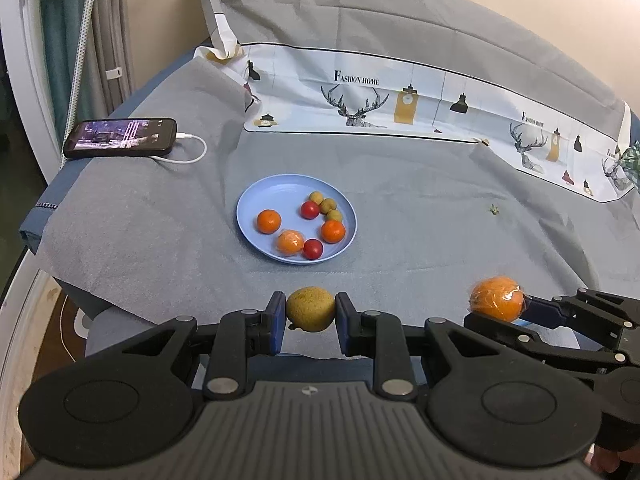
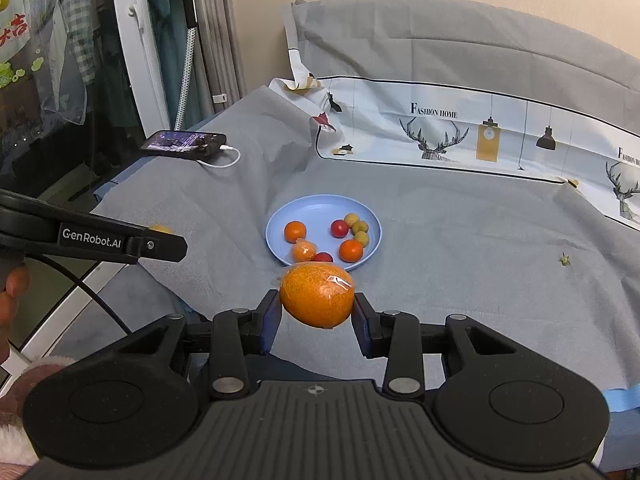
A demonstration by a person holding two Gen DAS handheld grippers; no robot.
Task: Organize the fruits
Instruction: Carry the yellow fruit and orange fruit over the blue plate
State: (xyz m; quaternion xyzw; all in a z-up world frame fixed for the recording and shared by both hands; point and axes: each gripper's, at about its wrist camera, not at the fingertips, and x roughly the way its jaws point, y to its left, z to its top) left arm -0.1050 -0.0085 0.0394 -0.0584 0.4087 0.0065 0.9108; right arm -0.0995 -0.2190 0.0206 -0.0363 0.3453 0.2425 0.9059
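Note:
My left gripper [image 1: 311,312] is shut on a small yellow-green fruit [image 1: 310,307], held above the grey cloth in front of the blue plate [image 1: 256,196]. My right gripper [image 2: 317,304] is shut on a plastic-wrapped orange [image 2: 316,294], just short of the plate [image 2: 320,206]. In the left wrist view that orange [image 1: 496,298] and the right gripper [image 1: 520,308] show at the right. The plate holds several fruits: small oranges [image 1: 269,221], red ones [image 1: 310,209] and yellow-green ones [image 1: 328,203]. The left gripper's arm [image 2: 120,242] crosses the left side of the right wrist view.
A phone [image 1: 120,138] with a white cable [image 1: 192,156] lies at the cloth's back left. A printed sheet [image 1: 360,96] runs along the back. A small green scrap [image 1: 494,210] lies to the plate's right. A window frame [image 2: 132,40] stands at the left.

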